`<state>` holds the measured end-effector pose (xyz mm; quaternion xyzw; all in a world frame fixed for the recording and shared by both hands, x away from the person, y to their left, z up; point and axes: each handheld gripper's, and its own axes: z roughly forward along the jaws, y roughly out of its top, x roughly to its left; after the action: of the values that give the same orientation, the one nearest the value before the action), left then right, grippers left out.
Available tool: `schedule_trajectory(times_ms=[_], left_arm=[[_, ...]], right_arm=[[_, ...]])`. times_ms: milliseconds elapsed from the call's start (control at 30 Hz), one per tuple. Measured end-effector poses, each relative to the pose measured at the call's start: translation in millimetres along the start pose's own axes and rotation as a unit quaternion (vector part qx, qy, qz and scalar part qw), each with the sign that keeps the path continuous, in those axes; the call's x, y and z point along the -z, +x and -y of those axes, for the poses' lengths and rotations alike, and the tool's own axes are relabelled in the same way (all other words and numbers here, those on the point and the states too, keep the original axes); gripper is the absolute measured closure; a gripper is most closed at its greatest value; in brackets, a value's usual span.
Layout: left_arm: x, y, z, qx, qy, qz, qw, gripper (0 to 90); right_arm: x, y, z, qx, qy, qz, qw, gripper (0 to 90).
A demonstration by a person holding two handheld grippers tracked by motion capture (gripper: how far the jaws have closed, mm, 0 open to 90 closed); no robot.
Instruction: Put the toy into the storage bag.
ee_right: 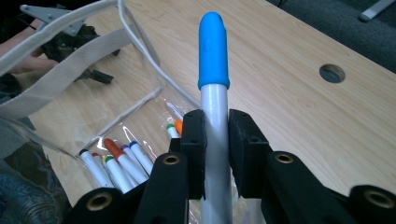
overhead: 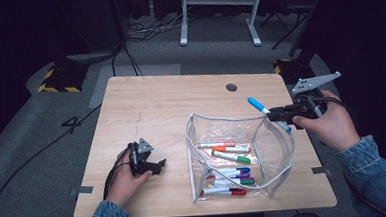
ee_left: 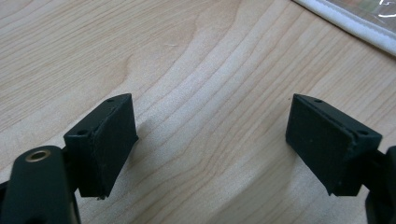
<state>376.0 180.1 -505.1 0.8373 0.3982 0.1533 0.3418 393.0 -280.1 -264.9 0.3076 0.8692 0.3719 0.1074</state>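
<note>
right gripper (ee_right: pixel 215 154): pinched tight on white marker with blue cap (ee_right: pixel 214 60), above clear plastic pouch (overhead: pixel 277 134)
left gripper (ee_left: pixel 212 140): jaws spread, nothing between, over light wooden table (ee_left: pixel 187 56)

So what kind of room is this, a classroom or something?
More likely a lab or studio for filming hand work. A lone wooden table stands on grey carpet with cables trailing over it, dark all round. A person works handheld grippers; the right gripper holds a blue-capped marker above a clear pouch of markers.
</note>
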Motion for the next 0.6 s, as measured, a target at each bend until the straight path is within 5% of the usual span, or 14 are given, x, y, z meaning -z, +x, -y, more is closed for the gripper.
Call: schedule_trajectory(times_ms=[600], left_arm=[[-0.7, 0.1, -0.6, 0.001, -0.001, 0.001, 1.0000, 16.5]], right_arm=[[-59.8, 53.6, -14.8, 0.054, 0.027, -0.085, 0.9945, 77.0]])
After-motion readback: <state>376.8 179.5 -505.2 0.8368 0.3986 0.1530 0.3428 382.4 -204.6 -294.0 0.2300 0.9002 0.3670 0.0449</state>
